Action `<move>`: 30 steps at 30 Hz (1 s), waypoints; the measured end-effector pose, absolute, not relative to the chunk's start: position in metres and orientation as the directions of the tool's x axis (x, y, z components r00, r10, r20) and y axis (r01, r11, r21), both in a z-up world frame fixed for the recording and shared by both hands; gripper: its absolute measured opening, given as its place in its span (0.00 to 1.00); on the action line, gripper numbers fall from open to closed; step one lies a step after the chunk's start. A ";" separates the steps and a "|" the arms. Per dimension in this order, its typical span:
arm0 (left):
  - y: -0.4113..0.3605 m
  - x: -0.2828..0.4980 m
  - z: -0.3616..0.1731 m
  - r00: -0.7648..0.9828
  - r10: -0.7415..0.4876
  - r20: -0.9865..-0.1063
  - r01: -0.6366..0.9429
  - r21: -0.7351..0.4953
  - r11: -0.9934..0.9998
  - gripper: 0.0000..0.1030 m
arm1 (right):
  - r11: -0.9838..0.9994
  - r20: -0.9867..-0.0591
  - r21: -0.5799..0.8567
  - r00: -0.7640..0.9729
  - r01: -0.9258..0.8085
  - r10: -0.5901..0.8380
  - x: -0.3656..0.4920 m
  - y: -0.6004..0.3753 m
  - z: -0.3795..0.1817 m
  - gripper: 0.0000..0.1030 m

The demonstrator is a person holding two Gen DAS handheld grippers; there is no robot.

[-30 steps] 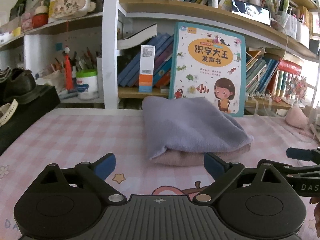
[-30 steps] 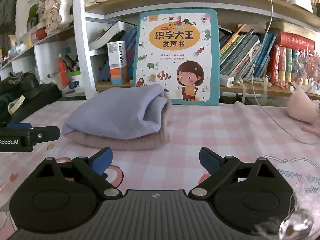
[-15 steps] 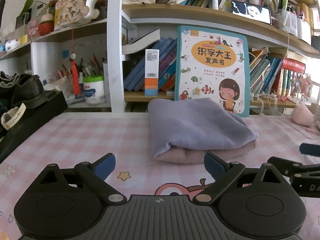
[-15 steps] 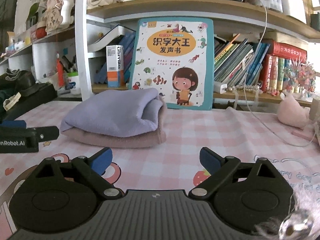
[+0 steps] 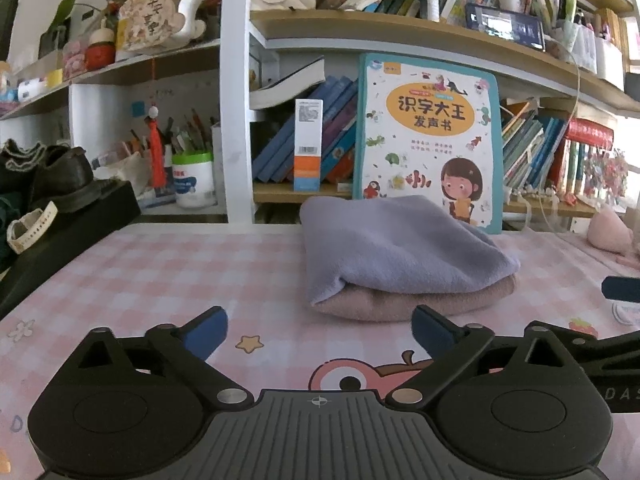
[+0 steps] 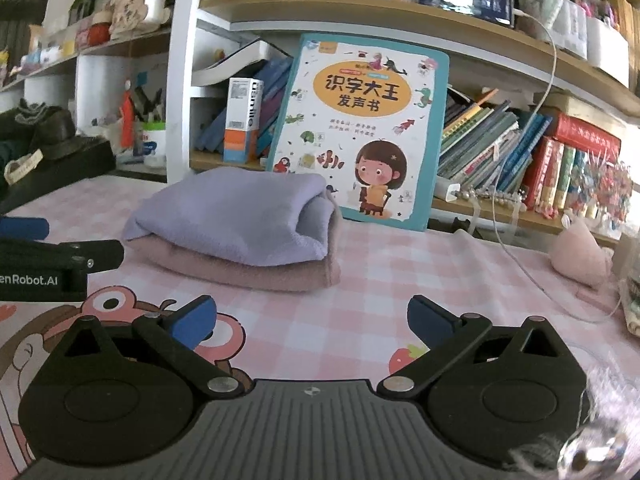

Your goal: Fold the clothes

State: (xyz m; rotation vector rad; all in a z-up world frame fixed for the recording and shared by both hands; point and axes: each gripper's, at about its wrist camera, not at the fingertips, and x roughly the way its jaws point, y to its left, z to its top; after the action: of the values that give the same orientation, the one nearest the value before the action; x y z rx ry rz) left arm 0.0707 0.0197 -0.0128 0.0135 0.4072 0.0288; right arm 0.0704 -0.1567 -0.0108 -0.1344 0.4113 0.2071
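A folded lavender cloth (image 5: 392,240) lies on top of a folded pink cloth (image 5: 408,300) on the pink checked tablecloth (image 5: 160,272). The stack also shows in the right wrist view, lavender (image 6: 240,216) over pink (image 6: 256,272). My left gripper (image 5: 320,330) is open and empty, a short way in front of the stack. My right gripper (image 6: 312,320) is open and empty, in front of the stack and to its right. The right gripper's fingertip (image 5: 620,289) shows at the right edge of the left view.
A large children's book (image 5: 428,136) stands against the bookshelf (image 5: 360,32) behind the stack. A black box with shoes (image 5: 60,208) sits at the left. A pink soft toy (image 6: 580,256) and a white cable (image 6: 520,264) lie at the right.
Both grippers have drawn back and up from the stack, which looks smaller and farther off. The cloths have not moved. Both stay open.
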 end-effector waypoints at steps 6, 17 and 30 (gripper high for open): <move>0.015 0.070 -0.013 0.919 0.043 -0.392 -0.028 0.046 0.999 1.00 | 0.979 -0.402 -0.048 0.901 -0.200 0.164 0.071 -0.164 -0.010 1.00; 0.012 0.068 -0.011 0.925 0.053 -0.376 -0.029 0.068 0.997 1.00 | 0.986 -0.383 -0.009 0.911 -0.168 0.152 0.068 -0.172 -0.009 1.00; 0.018 0.073 -0.014 0.912 0.036 -0.409 -0.028 0.025 0.999 1.00 | 0.983 -0.359 -0.042 0.921 -0.181 0.154 0.064 -0.166 -0.007 1.00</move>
State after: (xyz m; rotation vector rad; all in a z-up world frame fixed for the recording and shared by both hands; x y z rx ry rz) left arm 0.0728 0.0180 -0.0139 0.0182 0.4223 0.0330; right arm 0.0641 -0.1664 -0.0075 -0.0753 0.3627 0.1719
